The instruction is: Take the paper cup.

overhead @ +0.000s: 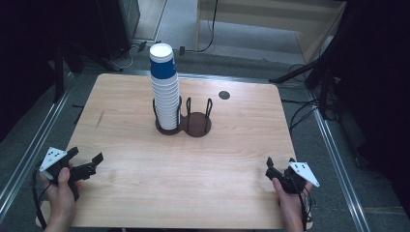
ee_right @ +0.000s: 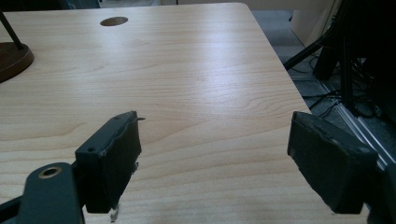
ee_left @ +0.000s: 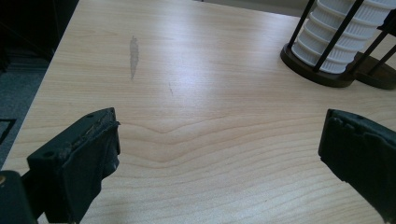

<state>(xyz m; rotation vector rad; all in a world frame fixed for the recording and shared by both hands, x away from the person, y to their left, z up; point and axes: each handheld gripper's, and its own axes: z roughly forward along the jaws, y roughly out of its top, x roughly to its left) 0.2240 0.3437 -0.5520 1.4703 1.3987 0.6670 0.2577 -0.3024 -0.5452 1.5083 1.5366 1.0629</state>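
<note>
A tall stack of white paper cups (overhead: 164, 92), the top one banded in blue, stands in one ring of a dark double cup holder (overhead: 196, 124) at the back middle of the wooden table (overhead: 145, 183). The holder's other ring is empty. My left gripper (overhead: 87, 157) rests at the front left edge, held by a hand, its jaws wide apart over bare wood (ee_left: 219, 130); the cup stack (ee_left: 341, 32) lies far ahead of it. My right gripper (overhead: 280, 162) sits at the front right edge, jaws likewise apart with nothing between them (ee_right: 215, 130).
A round cable hole (overhead: 224, 95) sits in the table's back right part. Dark stands and cables (overhead: 319, 92) crowd the floor to the right, and metal rails (overhead: 29, 150) run along both sides. A faint grey smear (ee_left: 133, 56) marks the wood at left.
</note>
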